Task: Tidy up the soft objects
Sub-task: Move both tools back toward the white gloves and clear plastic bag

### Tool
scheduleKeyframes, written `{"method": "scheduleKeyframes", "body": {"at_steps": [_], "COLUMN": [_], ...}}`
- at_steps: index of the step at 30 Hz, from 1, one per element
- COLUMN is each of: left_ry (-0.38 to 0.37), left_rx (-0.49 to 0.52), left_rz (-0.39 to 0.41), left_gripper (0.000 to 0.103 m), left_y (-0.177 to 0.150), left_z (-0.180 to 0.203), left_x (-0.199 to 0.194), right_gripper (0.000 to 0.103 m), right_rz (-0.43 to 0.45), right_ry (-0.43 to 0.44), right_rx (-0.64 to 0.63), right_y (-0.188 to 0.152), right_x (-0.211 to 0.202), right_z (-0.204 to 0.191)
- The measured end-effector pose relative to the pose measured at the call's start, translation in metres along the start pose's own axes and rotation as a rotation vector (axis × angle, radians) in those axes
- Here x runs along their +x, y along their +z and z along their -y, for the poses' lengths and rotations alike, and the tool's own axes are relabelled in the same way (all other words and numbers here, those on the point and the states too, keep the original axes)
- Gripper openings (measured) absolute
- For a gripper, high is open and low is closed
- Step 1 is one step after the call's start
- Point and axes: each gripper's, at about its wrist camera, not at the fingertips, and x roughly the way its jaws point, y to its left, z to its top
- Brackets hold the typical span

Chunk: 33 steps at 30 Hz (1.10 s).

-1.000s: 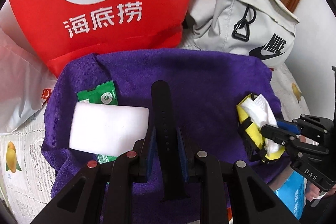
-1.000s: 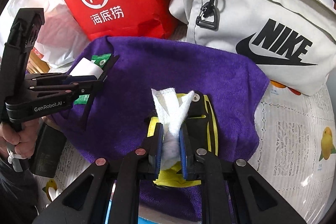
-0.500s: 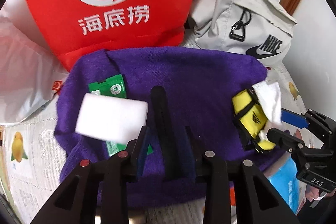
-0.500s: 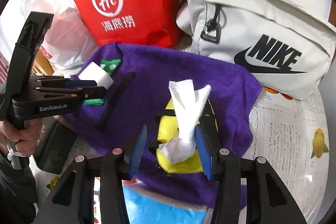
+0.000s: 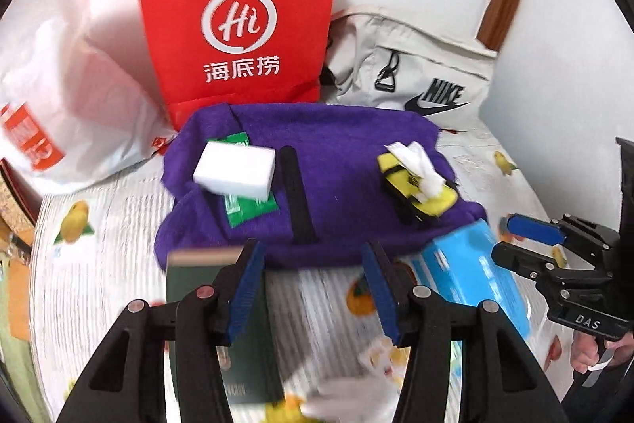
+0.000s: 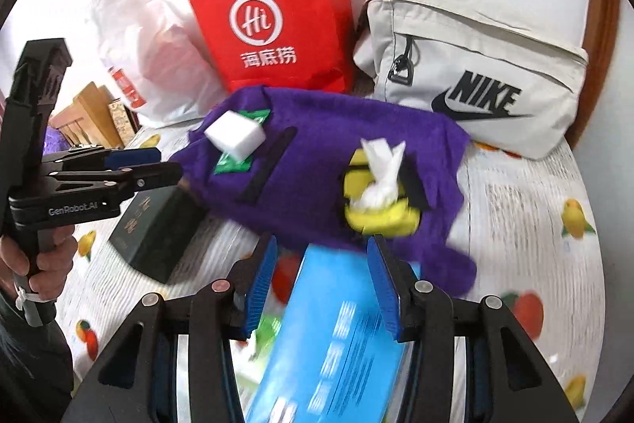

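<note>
While both pairs of jaws stand apart with nothing gripped, the soft things lie on a purple fleece cloth (image 5: 348, 141) spread over the fruit-printed white covering (image 6: 527, 209) of the bench. The left gripper (image 5: 313, 288) has just been opening its jaws; between them shows only covering and the edge of a dark green box (image 5: 222, 324). On the cloth lie a white foam block (image 5: 234, 167) atop a green sachet (image 5: 247, 209), a black strap (image 5: 296, 195), and a yellow pouch (image 5: 416, 191) with crumpled white tissue (image 5: 420, 167) on it. The right gripper (image 6: 321, 288) hangs over a blue carton (image 6: 337, 339), touching nothing. Behind stand a red paper bag (image 5: 237, 22) and a grey Nike bag (image 6: 475, 82).
</note>
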Motion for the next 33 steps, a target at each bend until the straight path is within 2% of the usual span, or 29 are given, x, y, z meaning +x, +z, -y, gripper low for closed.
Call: {"method": "scheduleKeyframes", "body": {"at_steps": [8,14,23,33], "left_ry": [-0.020,-0.025,-0.048,-0.002], "left_rx": [-0.075,-0.086,-0.081,-0.078], "left_rz": [-0.039,-0.083,-0.127,-0.142], "left_gripper": [0.050,0.056,0.059,0.072], "left_y": [-0.061,-0.099,-0.137,-0.171], "left_z": [-0.010,-0.002,0.025,0.039], "left_x": [-0.030,-0.029,-0.026,-0.039], "right_gripper": [0.048,0.048,0.052,0.052], "right_rz": [-0.016,-0.017,-0.015,-0.013], "right_ry": [0.011,0.013,0.006,0.029], "right_rx": [0.027,0.055,0.052,0.054], "right_y": [-0.057,-0.097,-0.129,-0.147], "right_x": [-0.034,-0.050,-0.065,-0.069], "right_z": [-0.016,-0.026,-0.030,-0.035]}}
